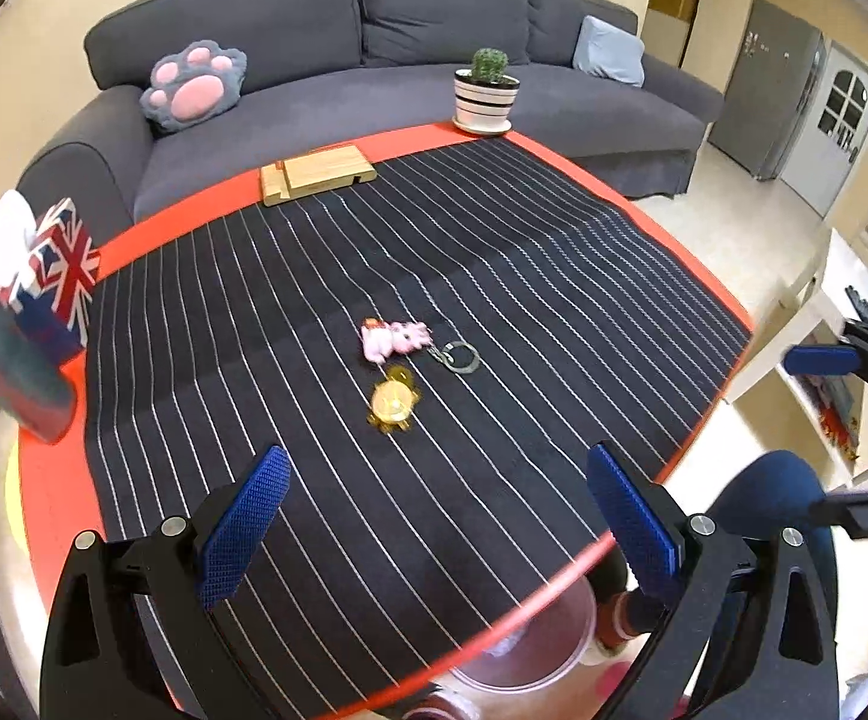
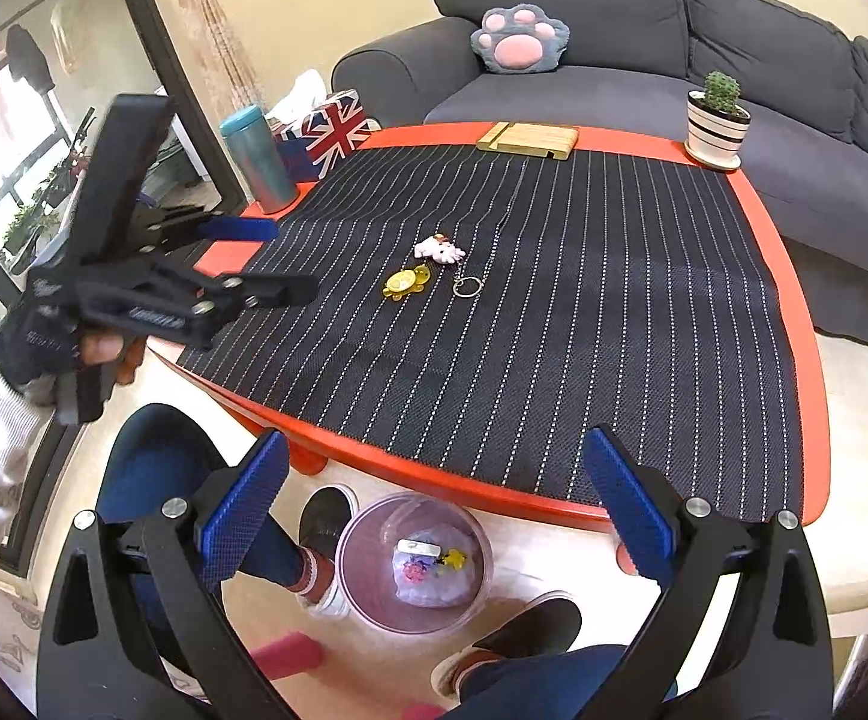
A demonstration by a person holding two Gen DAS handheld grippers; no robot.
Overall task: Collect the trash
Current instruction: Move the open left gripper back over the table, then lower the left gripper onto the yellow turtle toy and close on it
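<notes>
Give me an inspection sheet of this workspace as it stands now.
Surface: red table under a dark striped mat.
Job's things: pink charm, yellow turtle charm and key ring mid-mat; clear bin on the floor already holds small items.
Clutter: potted cactus, wooden stand, flag tissue box, teal tumbler.
Grippers: left claw open, empty; right claw open, empty.
Cables: nothing seen.
Surroundings: grey sofa, paw cushion.
</notes>
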